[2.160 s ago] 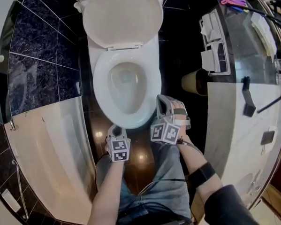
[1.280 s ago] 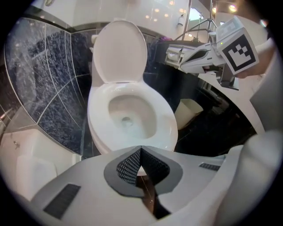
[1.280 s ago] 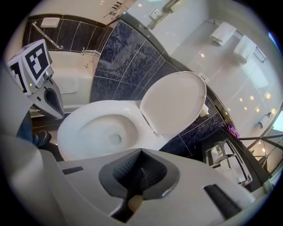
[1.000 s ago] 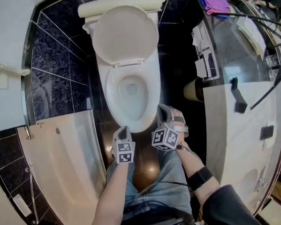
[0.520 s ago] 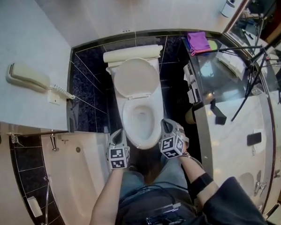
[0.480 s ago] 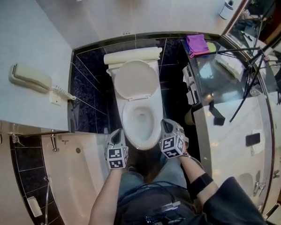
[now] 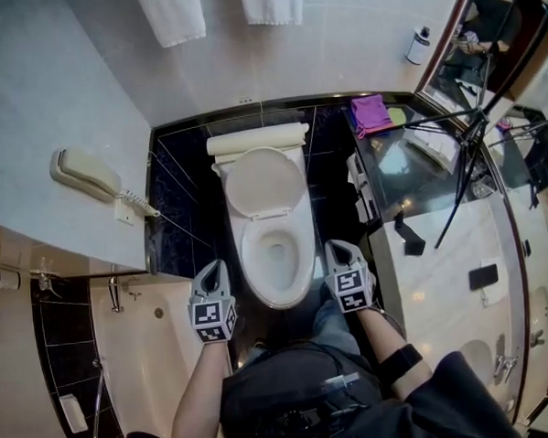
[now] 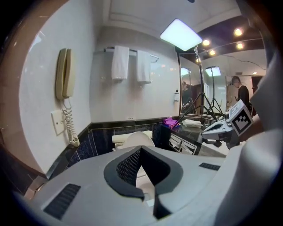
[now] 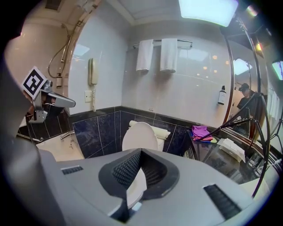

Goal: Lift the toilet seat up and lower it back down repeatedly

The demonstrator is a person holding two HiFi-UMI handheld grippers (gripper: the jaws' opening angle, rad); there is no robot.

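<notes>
**Head view.** The toilet (image 7: 276, 259) stands in the middle of the dark tiled floor, its cistern (image 7: 256, 139) against the far wall. The toilet seat (image 7: 263, 182) shows as one solid white oval raised against the cistern; I cannot separate ring from lid. The bowl below it lies open.

My left tool (image 7: 213, 270) is held just left of the bowl's near end, over the border between the floor and the bathtub (image 7: 139, 358). My right tool (image 7: 336, 249) is held just right of the bowl's near end. Neither touches the toilet, and the bowl lies between them.

**Left gripper view.** The dark ribbed pads (image 8: 128, 165) of my left tool meet at their far tips. The tool is narrow and holds nothing. The raised seat lies well beyond the tips.

**Right gripper view.** The pads (image 9: 126, 170) of my right tool likewise meet at the tips. This tool is narrow and empty too; the white seen through the slit is the toilet far behind it.

**Surroundings.**
- On the left wall hangs a telephone (image 7: 87, 173) with a coiled cord.
- Two white towels (image 7: 176, 13) hang on the far wall.
- To the right runs the table (image 7: 447, 278), a pale vanity top that turns to dark glass at its far end.
- A purple cloth (image 7: 371, 112) lies at the table's far end.
- A black tripod (image 7: 463, 149) stands over the table.
- A small bottle (image 7: 418, 43) stands beside the mirror.
</notes>
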